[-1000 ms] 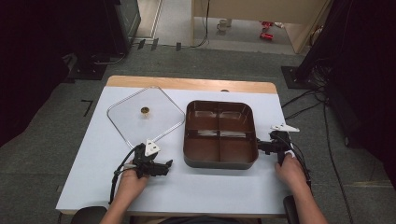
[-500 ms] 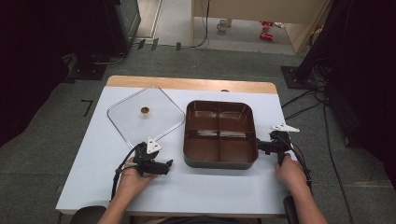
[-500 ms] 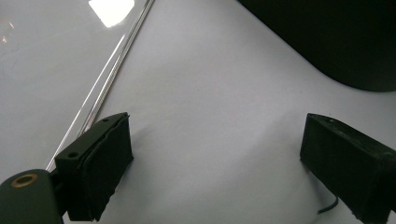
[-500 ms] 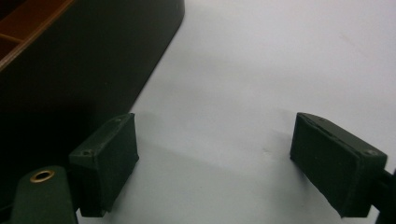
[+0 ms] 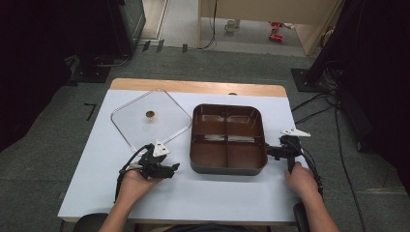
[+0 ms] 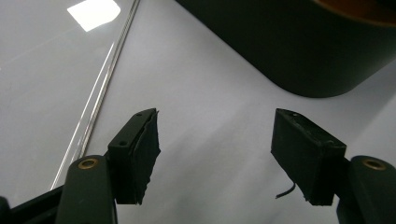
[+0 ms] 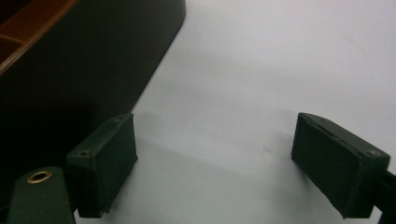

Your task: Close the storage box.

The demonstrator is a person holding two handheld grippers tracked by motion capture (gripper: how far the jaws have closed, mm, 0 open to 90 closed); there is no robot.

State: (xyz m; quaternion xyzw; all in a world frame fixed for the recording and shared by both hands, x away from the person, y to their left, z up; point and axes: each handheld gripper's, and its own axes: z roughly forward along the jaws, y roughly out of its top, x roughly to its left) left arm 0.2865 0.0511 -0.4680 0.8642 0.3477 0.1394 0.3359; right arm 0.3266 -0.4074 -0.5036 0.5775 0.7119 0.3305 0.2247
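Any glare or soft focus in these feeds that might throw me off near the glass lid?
Left gripper view: a bright ceiling-light reflection sits on the glass lid, whose metal rim looks slightly soft, while the pot is a dark mass. Right gripper view: the pot wall is underexposed, casting a soft shadow on the table. High view: evenly lit, slightly grainy, surroundings dark.

My high view looks forward and down over the whole desk point(image 5: 96, 193); both gripper views sit low, close to its surface — each shares the brown tray point(image 5: 227, 166) wall.
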